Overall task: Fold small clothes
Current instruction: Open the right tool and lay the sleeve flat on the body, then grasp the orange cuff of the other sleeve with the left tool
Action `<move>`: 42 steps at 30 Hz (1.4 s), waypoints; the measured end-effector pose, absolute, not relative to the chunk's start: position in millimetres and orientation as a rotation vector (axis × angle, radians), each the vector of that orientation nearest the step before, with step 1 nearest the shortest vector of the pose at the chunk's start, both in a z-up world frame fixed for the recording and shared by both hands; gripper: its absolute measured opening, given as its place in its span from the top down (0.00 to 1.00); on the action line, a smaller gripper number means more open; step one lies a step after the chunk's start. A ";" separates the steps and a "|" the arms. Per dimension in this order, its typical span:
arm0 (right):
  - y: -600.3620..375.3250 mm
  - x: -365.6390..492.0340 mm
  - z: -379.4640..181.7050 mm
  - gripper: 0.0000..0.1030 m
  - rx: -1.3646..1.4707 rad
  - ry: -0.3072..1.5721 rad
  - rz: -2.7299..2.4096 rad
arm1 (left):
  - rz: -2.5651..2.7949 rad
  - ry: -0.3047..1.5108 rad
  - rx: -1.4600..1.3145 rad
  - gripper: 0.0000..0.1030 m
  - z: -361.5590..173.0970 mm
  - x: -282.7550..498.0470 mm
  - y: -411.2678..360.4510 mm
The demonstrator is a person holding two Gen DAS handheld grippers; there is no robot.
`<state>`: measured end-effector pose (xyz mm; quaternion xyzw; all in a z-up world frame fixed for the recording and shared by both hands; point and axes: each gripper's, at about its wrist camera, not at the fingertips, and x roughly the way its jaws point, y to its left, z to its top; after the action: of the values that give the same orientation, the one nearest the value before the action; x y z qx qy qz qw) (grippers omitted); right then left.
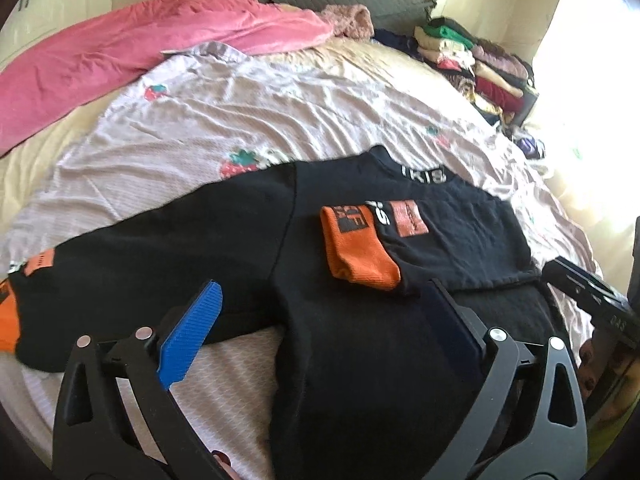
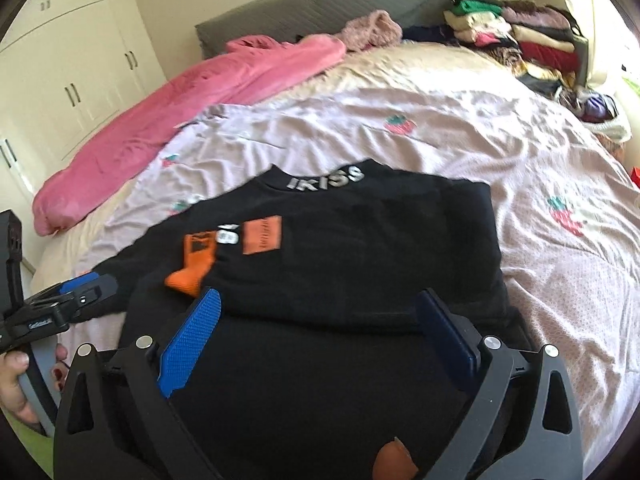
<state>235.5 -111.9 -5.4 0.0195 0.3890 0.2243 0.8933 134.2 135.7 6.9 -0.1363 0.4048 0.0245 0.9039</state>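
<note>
While both jaws gape wide, a black sweatshirt lies on the bed.
Its collar reads "IKISS".

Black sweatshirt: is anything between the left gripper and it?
Nothing visible. The left gripper hangs open right over the black sweatshirt; only its own folded orange cuff lies on top, farther up.

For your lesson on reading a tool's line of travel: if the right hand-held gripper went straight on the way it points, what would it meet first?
The right hand-held gripper, jaws open, points along the black knit sweatshirt with orange cuffs. It would probably meet that sweatshirt's folded-over edge first, though depth is unclear.
</note>
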 end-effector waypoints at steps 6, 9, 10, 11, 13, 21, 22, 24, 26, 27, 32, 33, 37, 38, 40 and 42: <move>-92.4 220.1 9.8 0.05 0.028 0.778 0.490 | 0.101 0.774 -0.296 0.09 24.3 112.7 156.0; -83.7 214.9 14.1 0.05 0.020 0.769 0.502 | 0.120 0.758 -0.305 0.09 28.4 102.8 165.9; -78.5 211.7 17.2 0.05 0.014 0.761 0.513 | 0.131 0.755 -0.310 0.09 29.2 98.8 171.3; -75.8 210.3 19.0 0.05 0.009 0.756 0.519 | 0.138 0.753 -0.315 0.09 29.3 95.8 174.7; -66.6 205.5 23.2 0.05 -0.006 0.747 0.533 | 0.152 0.753 -0.328 0.09 28.5 90.6 183.2; -25.9 189.0 34.3 0.05 -0.070 0.720 0.589 | 0.233 0.729 -0.388 0.09 25.9 63.8 221.4; -19.3 187.5 34.8 0.05 -0.078 0.718 0.598 | 0.243 0.726 -0.391 0.09 25.7 61.1 225.8; -8.1 185.9 34.6 0.05 -0.094 0.720 0.609 | 0.266 0.726 -0.402 0.09 24.4 55.4 235.5; 1.1 185.7 32.7 0.05 -0.112 0.723 0.613 | 0.299 0.725 -0.417 0.09 20.7 48.1 248.8; 3.9 185.4 32.0 0.05 -0.118 0.723 0.613 | 0.315 0.726 -0.421 0.09 19.2 44.9 253.9; 20.3 186.0 26.0 0.05 -0.149 0.730 0.605 | 0.384 0.715 -0.448 0.09 15.1 30.3 277.6; 22.5 186.5 24.8 0.05 -0.152 0.732 0.604 | 0.398 0.707 -0.453 0.09 14.7 27.2 282.4; 31.1 185.4 22.5 0.05 -0.166 0.735 0.605 | 0.465 0.693 -0.469 0.09 11.3 16.5 302.9; 32.6 185.1 22.4 0.05 -0.169 0.735 0.604 | 0.481 0.690 -0.473 0.09 10.3 14.5 307.1; 35.1 184.2 22.0 0.05 -0.176 0.732 0.603 | 0.505 0.688 -0.486 0.09 7.4 10.9 316.1; 37.7 183.9 21.7 0.05 -0.182 0.730 0.602 | 0.518 0.691 -0.498 0.09 4.4 8.3 322.5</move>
<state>183.9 37.7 21.7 -0.0876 0.3509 0.2897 0.8861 8.3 322.5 4.4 -0.2391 0.3311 0.2483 0.8784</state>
